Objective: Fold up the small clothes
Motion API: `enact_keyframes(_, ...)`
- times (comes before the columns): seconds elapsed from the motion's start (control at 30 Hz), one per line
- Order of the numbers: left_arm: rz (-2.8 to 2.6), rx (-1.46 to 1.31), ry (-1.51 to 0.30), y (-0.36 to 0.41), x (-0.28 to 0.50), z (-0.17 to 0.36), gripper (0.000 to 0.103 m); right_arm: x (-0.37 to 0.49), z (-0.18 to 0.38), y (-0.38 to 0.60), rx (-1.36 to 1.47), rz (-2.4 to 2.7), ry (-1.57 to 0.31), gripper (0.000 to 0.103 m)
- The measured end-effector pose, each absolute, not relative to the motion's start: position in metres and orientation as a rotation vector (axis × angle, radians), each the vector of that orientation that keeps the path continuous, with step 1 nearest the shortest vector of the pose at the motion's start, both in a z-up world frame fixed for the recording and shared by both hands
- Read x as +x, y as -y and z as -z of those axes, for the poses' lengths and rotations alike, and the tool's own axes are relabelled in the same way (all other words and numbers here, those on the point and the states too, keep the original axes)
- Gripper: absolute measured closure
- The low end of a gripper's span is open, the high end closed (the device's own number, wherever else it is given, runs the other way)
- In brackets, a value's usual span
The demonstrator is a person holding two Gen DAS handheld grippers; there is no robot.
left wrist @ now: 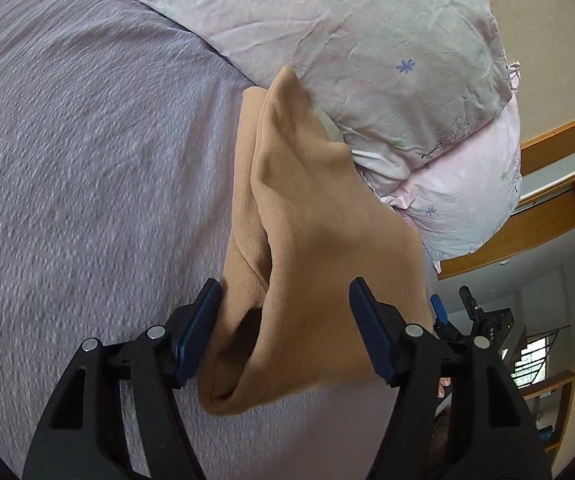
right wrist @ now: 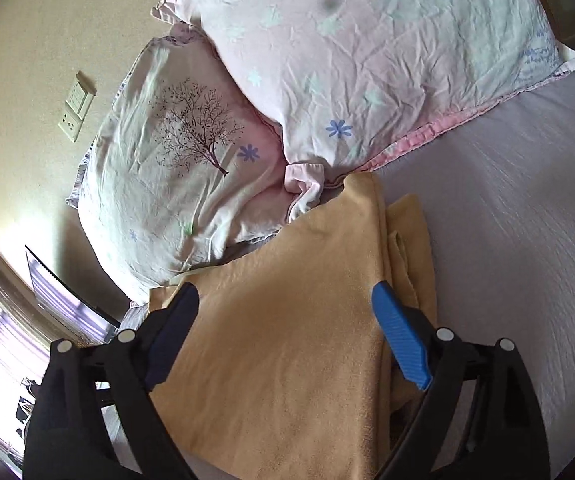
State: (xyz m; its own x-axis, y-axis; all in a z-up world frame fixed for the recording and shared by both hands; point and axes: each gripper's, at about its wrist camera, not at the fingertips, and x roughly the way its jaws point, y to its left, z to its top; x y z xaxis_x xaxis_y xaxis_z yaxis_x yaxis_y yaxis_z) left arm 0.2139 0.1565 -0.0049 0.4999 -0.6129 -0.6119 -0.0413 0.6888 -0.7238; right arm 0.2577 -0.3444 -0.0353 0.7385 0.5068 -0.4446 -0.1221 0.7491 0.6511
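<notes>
A tan fleece garment [left wrist: 307, 240] lies folded on the purple bedspread [left wrist: 87, 140], its far end against the pillows. My left gripper [left wrist: 285, 300] is open, its blue pads straddling the near end of the garment, whose fold gapes open between them. In the right wrist view the same garment [right wrist: 287, 320] spreads flat under my right gripper [right wrist: 285, 300], which is open with its fingers on either side of the cloth. The right gripper also shows past the garment in the left wrist view [left wrist: 453, 312].
Two pale floral pillows [right wrist: 367, 60] [right wrist: 175, 168] lie at the head of the bed. A beige wall with a switch and socket [right wrist: 73, 108] is behind them. The bedspread [right wrist: 527, 200] stretches off to the right. A wooden ledge [left wrist: 547, 168] runs along the wall.
</notes>
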Motion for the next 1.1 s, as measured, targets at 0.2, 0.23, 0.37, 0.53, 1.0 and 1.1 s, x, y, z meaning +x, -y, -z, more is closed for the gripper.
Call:
enact_keyframes(0.2, 0.392, -0.895, -1.025, -0.162, 0.215, 0.013, 0.088, 0.253, 0.032, 0.356, 0.69, -0.39, -0.605, 0.015)
enact_keyframes(0.23, 0.41, -0.901, -1.002, -0.159, 0.216, 0.004, 0.088, 0.251, 0.031, 0.359, 0.701, -0.393, -0.591, 0.015)
enact_keyframes(0.37, 0.533, -0.845, -0.912, -0.122, 0.224, -0.049, 0.089, 0.246, 0.027, 0.371, 0.752, -0.381, -0.536, 0.015)
enact_keyframes(0.53, 0.784, -0.691, -0.886, -0.004, 0.25, -0.103, 0.089, 0.236, 0.021, 0.386, 0.761, -0.291, -0.464, 0.015)
enact_keyframes(1.0, 1.006, -0.628, -0.982, 0.115, 0.278, -0.078, 0.054, 0.231, 0.021, 0.411, 0.755, -0.278, -0.476, 0.015)
enact_keyframes(1.1, 0.849, -0.557, -0.945, 0.075, 0.273, -0.084, 0.049, 0.222, 0.012, 0.4, 0.705, -0.352, -0.526, 0.022)
